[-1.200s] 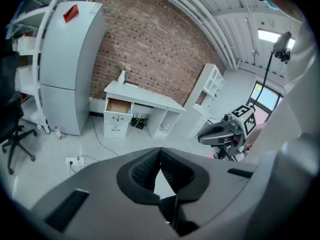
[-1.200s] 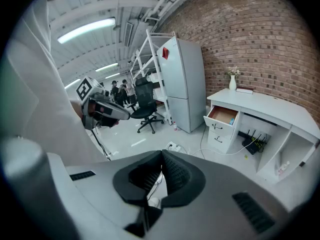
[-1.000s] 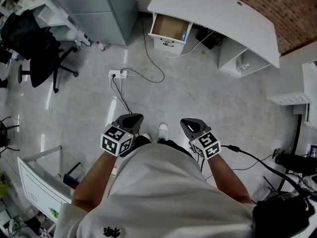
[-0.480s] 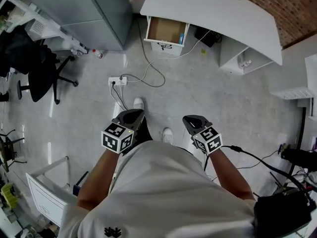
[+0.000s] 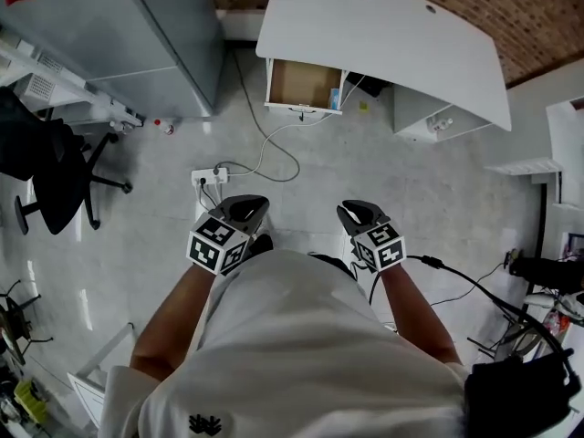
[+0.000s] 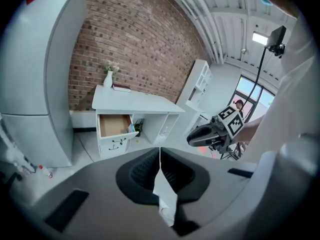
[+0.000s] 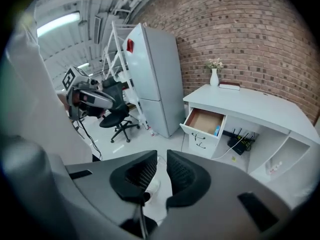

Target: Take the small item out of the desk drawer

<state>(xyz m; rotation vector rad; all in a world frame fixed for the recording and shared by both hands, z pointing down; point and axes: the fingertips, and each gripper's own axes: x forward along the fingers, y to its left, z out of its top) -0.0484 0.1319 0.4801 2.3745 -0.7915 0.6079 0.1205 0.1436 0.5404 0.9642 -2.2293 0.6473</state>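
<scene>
Head view shows both tools held low in front of the person, well apart from the white tabletop (image 5: 392, 35). Its drawer (image 5: 306, 85) stands pulled open, and a small blue item (image 5: 337, 96) lies inside at the right edge. The left tool (image 5: 245, 206) has its jaws pressed together on nothing. The right tool (image 5: 358, 210) is opening, with a narrow empty gap between its jaws.
</scene>
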